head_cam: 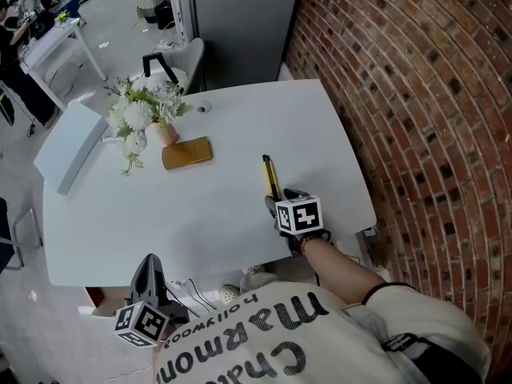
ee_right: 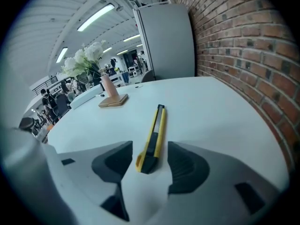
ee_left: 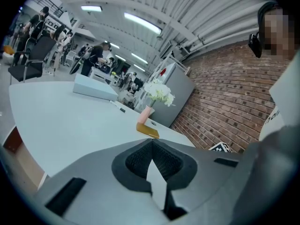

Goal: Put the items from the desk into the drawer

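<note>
yellow knife between parted jaws of right gripper (apparently untouched)

Head view overhead, gripper views low, sharing desk

The knife was laid on the desk, near end tucked between the right gripper's jaws; the vase was parked further ahead, leftward.
</note>
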The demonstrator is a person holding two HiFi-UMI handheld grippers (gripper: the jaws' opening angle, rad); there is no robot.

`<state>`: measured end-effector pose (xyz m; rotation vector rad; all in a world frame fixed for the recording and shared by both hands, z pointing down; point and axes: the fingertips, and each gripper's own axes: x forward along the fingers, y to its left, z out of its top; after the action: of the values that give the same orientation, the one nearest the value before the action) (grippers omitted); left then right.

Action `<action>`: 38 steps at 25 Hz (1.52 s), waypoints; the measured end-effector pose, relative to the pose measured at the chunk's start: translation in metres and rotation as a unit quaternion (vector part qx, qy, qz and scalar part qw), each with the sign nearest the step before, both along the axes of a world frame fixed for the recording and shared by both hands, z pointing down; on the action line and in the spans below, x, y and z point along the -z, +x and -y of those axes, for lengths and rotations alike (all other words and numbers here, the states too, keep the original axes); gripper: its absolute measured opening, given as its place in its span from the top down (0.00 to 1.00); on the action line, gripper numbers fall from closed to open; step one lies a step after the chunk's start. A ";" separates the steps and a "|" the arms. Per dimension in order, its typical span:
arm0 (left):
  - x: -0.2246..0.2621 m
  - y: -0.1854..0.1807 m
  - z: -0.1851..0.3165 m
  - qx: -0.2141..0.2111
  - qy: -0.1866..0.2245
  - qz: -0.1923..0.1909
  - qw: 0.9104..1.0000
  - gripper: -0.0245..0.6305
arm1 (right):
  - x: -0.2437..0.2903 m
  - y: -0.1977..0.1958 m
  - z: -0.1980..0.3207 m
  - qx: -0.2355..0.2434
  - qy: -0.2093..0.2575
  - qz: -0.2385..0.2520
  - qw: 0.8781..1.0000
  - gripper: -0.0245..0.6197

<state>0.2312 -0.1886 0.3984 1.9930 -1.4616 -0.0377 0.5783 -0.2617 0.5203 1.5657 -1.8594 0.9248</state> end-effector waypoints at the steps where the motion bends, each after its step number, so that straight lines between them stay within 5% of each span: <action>1: 0.000 -0.001 0.000 0.002 0.000 0.001 1.000 0.96 | -0.002 0.000 0.000 0.000 -0.005 -0.004 1.000 0.59; 27: -0.003 -0.016 0.003 0.027 -0.004 -0.004 1.000 0.96 | -0.017 -0.001 0.024 0.015 -0.044 -0.066 0.997 0.62; 38: 0.005 -0.032 -0.004 0.048 0.009 -0.008 0.999 0.96 | -0.016 0.013 0.025 -0.036 -0.055 -0.047 0.997 0.77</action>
<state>0.1991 -0.1847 0.3930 1.9312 -1.5517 -0.1092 0.5916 -0.2864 0.5359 1.5903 -1.6691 0.9514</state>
